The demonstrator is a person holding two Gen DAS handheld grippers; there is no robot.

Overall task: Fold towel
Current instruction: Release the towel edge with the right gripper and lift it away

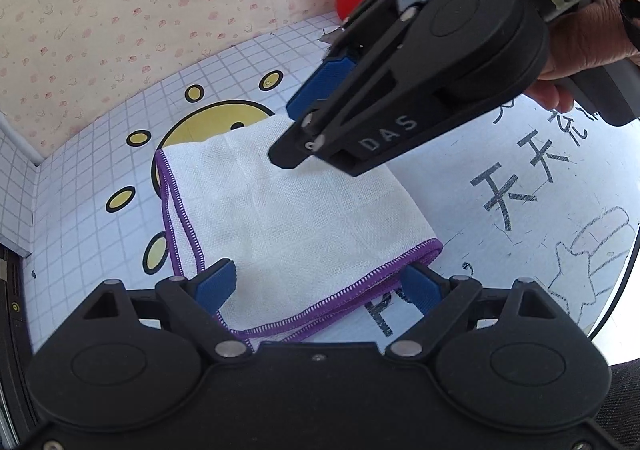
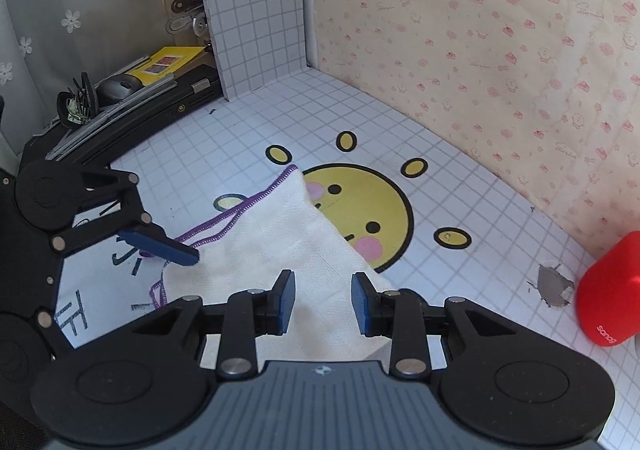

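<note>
Left wrist view: the white woven towel with purple stitched hem point(image 1: 288, 218) lies folded in layers on the grid-printed table cover point(image 1: 80, 210), over the yellow sun print. The left gripper point(image 1: 320, 286) is spread wide around the near hem, holding nothing. Align hems before pressing any crease.

Right wrist view: the right gripper point(image 2: 323, 300) hovers, fingers apart, over the towel's right part.

Folded white purple-edged towel point(image 1: 296, 218) lies on the grid-patterned tabletop point(image 1: 100, 234), overlapping the yellow smiley print point(image 2: 360, 210); red rounded plastic speaker point(image 2: 608, 290) sits far right, near the patterned wall point(image 2: 500, 30).
</note>
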